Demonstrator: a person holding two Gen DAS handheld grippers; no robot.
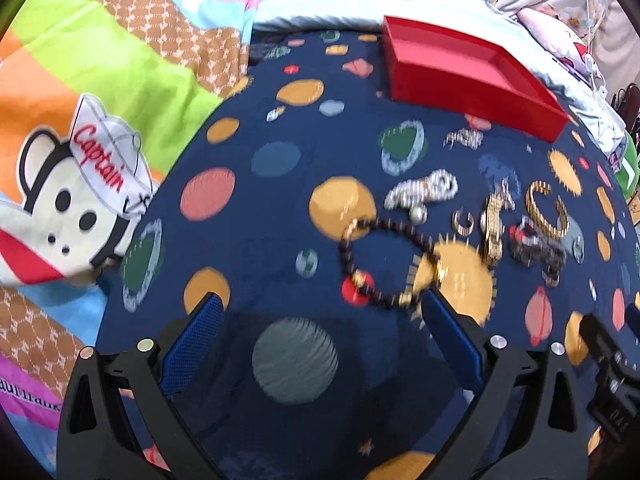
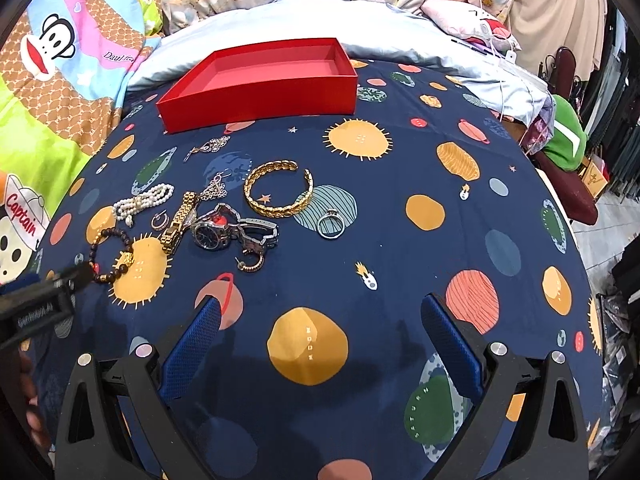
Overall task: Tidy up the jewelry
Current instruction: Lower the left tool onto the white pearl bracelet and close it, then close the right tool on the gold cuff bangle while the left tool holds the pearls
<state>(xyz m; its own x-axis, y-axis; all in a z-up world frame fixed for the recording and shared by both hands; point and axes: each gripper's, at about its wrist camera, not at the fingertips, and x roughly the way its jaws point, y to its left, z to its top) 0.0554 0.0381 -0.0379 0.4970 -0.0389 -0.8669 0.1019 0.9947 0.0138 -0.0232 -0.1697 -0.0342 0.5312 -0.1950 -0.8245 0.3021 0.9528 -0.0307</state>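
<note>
- Presently, left gripper point(image 1: 320, 316) spread wide, nothing between its blue pads point(image 1: 192, 344); blurred in its own view.
- Just ahead of its right fingertip, touching or nearly so: dark beaded bracelet point(image 1: 384, 260) with gold accents, lying flat on the navy planet-print sheet point(image 1: 280, 128).
- Beyond the bracelet: white pearl strand point(image 1: 420, 192), bunched.
- Ahead and to the right: small hoop earring point(image 1: 464, 222), gold watch point(image 1: 494, 224), silver watch point(image 1: 532, 240) and gold cuff bangle point(image 1: 546, 208), close together, some overlapping; too blurred to resolve contact.
- Farther ahead, right of centre: red open tray point(image 1: 460, 80), nothing seen inside, well apart from the gripper; a small silver piece point(image 1: 464, 138) lying just short of it.
- Right gripper point(image 2: 320, 316) likewise wide open and holding nothing, above bare sheet.
- Ahead and left of it: silver ring point(image 2: 331, 224) nearest the centre line, then gold cuff bangle point(image 2: 278, 194), silver watch point(image 2: 212, 234), gold watch point(image 2: 180, 222), a second hoop earring point(image 2: 250, 264), pearl strand point(image 2: 142, 202), beaded bracelet point(image 2: 112, 258).
- At far left of the right wrist view: left gripper point(image 2: 60, 284), tip beside the beaded bracelet.
- Straight ahead, far: red open tray point(image 2: 260, 100), upright on the sheet, pale pillow point(image 2: 280, 16) behind.
</note>
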